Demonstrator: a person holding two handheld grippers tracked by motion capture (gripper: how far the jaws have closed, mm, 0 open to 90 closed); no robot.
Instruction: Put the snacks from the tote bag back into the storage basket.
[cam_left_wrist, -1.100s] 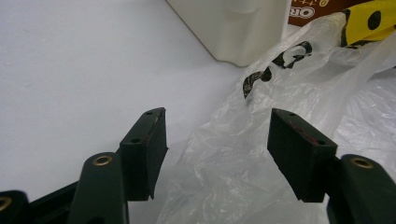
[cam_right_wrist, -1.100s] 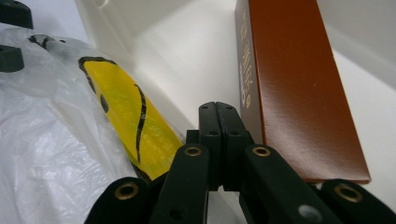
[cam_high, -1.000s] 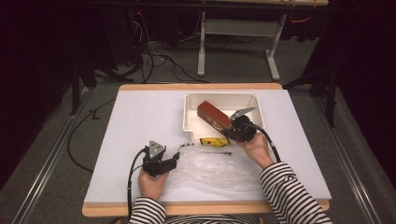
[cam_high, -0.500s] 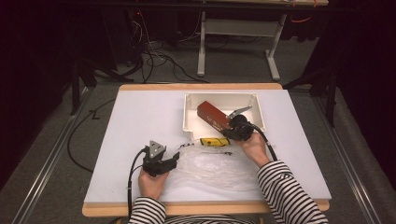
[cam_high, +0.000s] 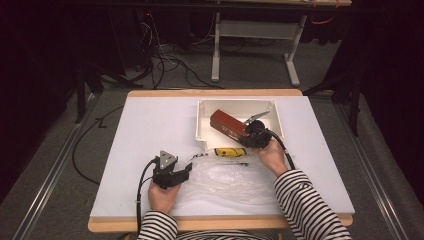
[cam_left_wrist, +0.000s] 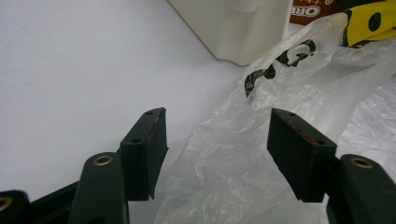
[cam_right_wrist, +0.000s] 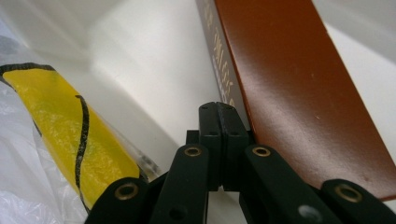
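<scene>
At the bin's (cam_high: 202, 131) near wall your right gripper (cam_right_wrist: 218, 112), jaws pressed together on nothing, noses against the brown box (cam_right_wrist: 299, 84) lying tilted inside; it may skid off. Your left gripper (cam_left_wrist: 217, 140) gapes around bag (cam_left_wrist: 243, 172) film, likely tearing it.

Surface (cam_high: 150, 130): white top, wooden edge.
Far middle: white tray (cam_high: 202, 125).
Near middle: clear plastic bag (cam_high: 225, 180).
Between them: yellow packet (cam_high: 227, 151).
</scene>
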